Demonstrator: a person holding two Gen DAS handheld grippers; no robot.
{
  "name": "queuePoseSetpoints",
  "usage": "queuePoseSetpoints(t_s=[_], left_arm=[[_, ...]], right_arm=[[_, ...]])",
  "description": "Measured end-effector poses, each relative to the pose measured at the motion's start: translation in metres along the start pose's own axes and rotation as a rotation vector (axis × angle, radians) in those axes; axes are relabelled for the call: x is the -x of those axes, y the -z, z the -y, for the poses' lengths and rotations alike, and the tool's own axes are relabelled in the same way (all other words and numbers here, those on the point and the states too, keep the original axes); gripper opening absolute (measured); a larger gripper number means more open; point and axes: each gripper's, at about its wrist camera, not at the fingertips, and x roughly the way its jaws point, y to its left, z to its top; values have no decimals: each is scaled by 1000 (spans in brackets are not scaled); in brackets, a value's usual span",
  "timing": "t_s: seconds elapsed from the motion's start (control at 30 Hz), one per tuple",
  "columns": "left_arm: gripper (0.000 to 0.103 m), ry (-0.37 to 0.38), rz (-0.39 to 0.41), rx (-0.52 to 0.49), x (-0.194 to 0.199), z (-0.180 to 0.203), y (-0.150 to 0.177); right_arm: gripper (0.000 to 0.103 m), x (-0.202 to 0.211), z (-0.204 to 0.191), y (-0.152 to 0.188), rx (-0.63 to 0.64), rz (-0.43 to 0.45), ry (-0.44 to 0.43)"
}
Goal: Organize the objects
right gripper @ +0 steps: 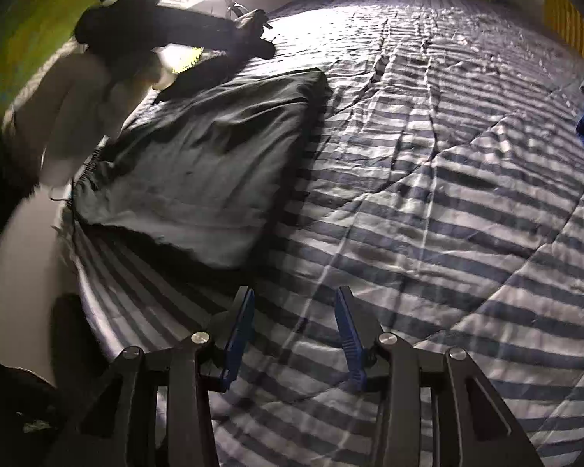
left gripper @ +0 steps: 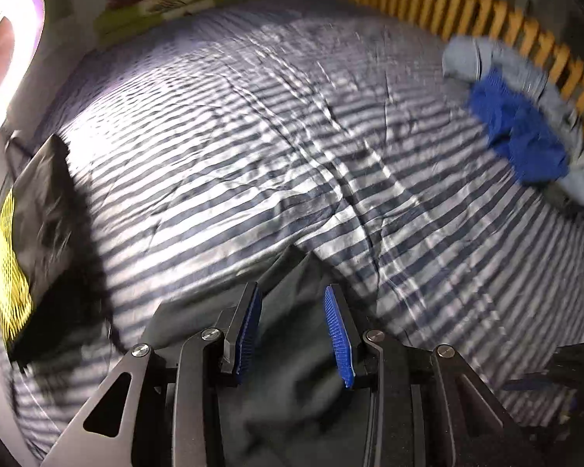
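Both claws gaped empty over the striped bed (right gripper: pixel 428 194): the left claw (left gripper: pixel 292 334) above the folded dark garment (right gripper: pixel 202 163), the right claw (right gripper: pixel 294 334) beside it. The blue cloth (left gripper: pixel 521 132) by the slats probably came next; pinching one edge cleanly seemed best.

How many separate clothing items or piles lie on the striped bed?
3, possibly more hidden. A folded dark grey garment at the near left edge; a folded black garment with yellow print further left; a blue and light grey heap beside the yellow slatted rail.
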Motion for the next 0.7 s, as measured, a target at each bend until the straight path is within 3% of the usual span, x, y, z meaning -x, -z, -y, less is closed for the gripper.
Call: queuePoseSetpoints(t_s=[0.1,0.27,0.47,0.7], left_arm=[[36,3,-55,-50,-17,11,-13],[36,-67,-114,-147,-41,25,-26],[4,-68,-159,-162,-64,27,-28],[1,-76,-113,-186,-54,26,-27]], right_arm=[[39,-2,2,0,5,29,-16],[38,-5,2,-2,24,47,-76],[29,-17,1,-6,25,21,-113],[21,-27,-6,-14,61,9,-122]])
